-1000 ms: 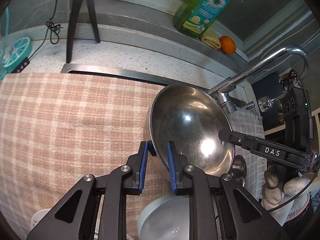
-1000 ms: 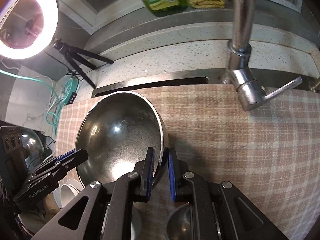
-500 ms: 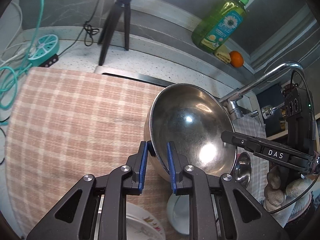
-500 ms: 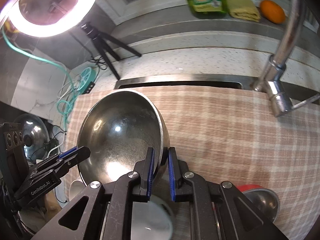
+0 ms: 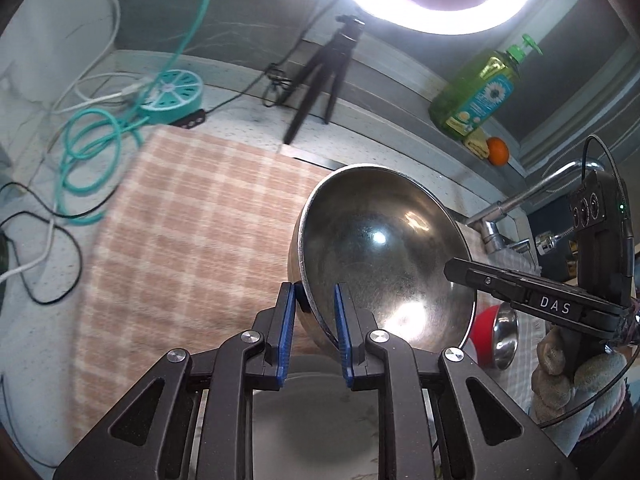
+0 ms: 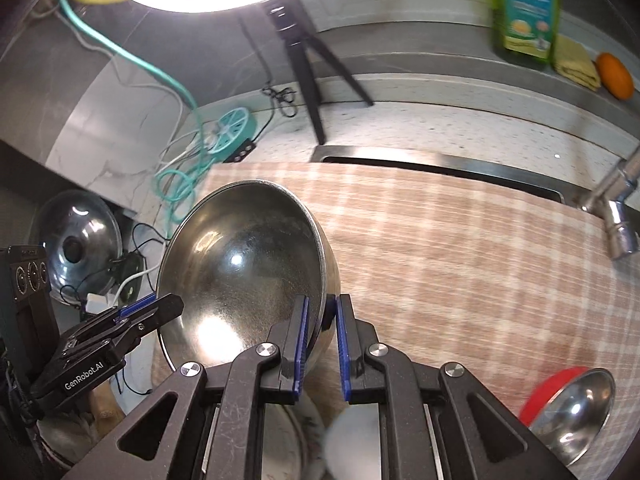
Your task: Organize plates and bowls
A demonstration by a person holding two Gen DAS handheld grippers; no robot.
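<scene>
My left gripper [image 5: 312, 312] is clamped on the near rim of the large steel bowl [image 5: 380, 256] — my right gripper [image 6: 322, 328] pinches the opposite rim, 2 grips because the bowl is wide. It hangs tilted above the checked cloth [image 5: 180, 232]; a white plate [image 5: 316, 412] and a small red-sided steel bowl [image 6: 576, 404] lie below.

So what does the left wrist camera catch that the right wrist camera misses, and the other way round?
Only the left view: the faucet's curved spout and a gloved hand. Only the right view: a glass pot lid. Both share the large steel bowl, pinched at opposite rims by the left hand-held gripper and right hand-held gripper, the checked cloth, and the soap bottle.
</scene>
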